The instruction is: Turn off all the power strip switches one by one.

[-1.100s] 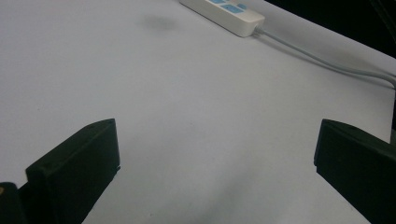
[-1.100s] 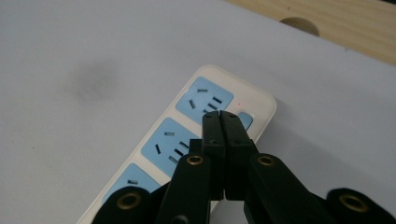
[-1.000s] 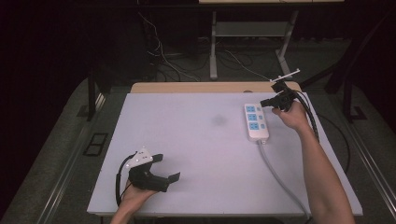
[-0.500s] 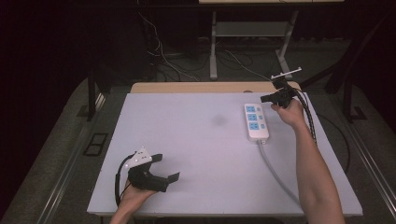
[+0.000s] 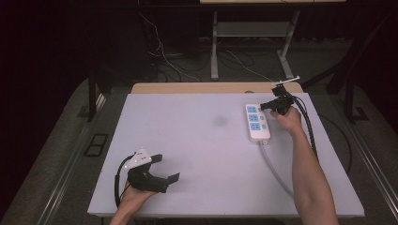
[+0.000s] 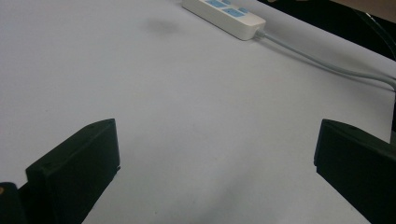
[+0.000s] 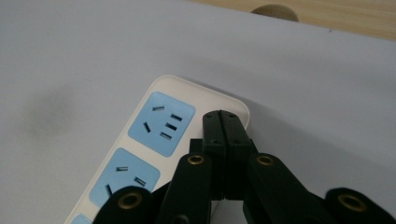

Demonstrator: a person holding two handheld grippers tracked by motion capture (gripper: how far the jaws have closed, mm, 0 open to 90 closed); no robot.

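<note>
Power strip (image 5: pixel 257 122) on pale grey table (image 5: pixel 197 154); dark room, floor cables (image 5: pixel 178 61).

Bare table (image 5: pixel 197 140) between both tongs; only the power strip (image 5: pixel 257 123) and its cord (image 5: pixel 277 168) obstruct, right.

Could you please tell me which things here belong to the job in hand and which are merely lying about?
In the job:
- power strip
- right tool, shut, tips over the strip's far end

Lying about:
- left tool, open, resting on the table
- dark smudge
</note>
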